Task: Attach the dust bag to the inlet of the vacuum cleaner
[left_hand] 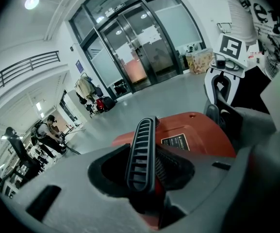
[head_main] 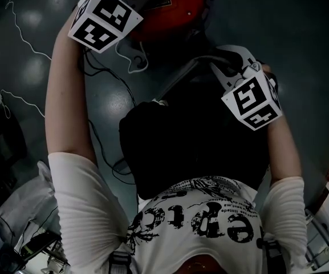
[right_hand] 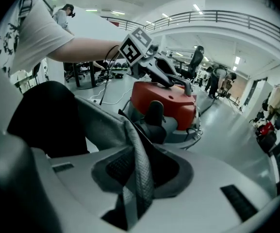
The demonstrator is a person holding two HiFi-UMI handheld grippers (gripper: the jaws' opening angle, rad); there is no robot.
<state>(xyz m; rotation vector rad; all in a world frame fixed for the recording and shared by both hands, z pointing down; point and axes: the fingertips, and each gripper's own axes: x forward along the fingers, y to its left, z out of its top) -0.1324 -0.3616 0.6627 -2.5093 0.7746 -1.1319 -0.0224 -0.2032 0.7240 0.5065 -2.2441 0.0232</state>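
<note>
The red vacuum cleaner (head_main: 170,10) stands on the grey floor, its body close ahead in the left gripper view (left_hand: 198,130) and in the right gripper view (right_hand: 164,98). My left gripper (left_hand: 142,178) is shut on a ribbed black handle (left_hand: 140,149) on top of it. The dust bag (head_main: 193,141) hangs dark between my arms. A grey fold of its fabric (right_hand: 135,149) runs through my right gripper (right_hand: 137,188), which is shut on it. A black rounded part (right_hand: 154,115) sits at the vacuum's front, just beyond the fabric.
White and black cables (head_main: 27,44) trail over the floor left of the vacuum. Bags and gear (head_main: 16,221) lie at the lower left. Glass doors (left_hand: 140,47) stand far behind, and a seated person (left_hand: 47,130) works at desks.
</note>
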